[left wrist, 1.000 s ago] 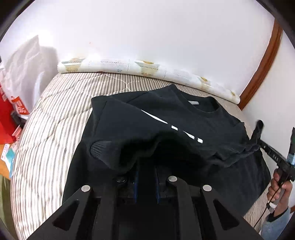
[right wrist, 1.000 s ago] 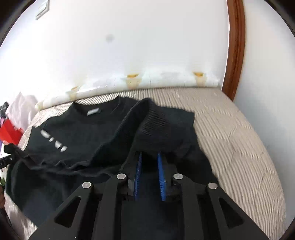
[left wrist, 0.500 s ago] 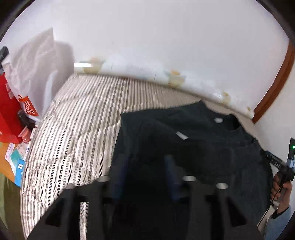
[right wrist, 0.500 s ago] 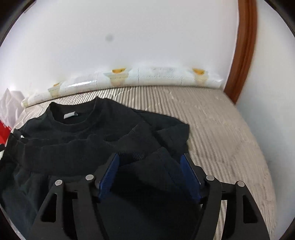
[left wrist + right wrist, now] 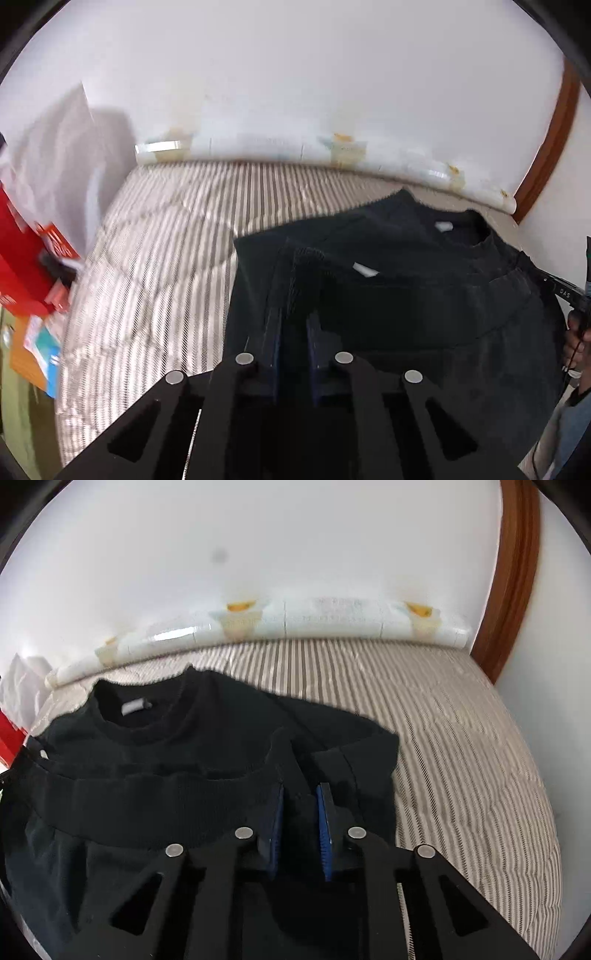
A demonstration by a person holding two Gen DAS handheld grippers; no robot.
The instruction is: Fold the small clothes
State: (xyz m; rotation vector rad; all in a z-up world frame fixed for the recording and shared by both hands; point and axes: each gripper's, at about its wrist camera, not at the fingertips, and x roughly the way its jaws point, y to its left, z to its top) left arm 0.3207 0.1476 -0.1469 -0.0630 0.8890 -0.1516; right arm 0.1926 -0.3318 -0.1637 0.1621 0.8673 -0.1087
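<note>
striped bed cover (image 5: 155, 266) under everything. black sweatshirt (image 5: 207, 746) lies on it, collar toward wall, hem folded up over chest. my left gripper (image 5: 295, 325) closing, fabric fold between its pads, near the garment's left edge. my right gripper (image 5: 300, 812) closing, dark cloth between blue pads, by the sleeve.

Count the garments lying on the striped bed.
1: a black knit sweatshirt spread across the striped quilted bed, collar toward the wall, its ribbed hem folded up over the chest. More could be hidden beneath it.
</note>
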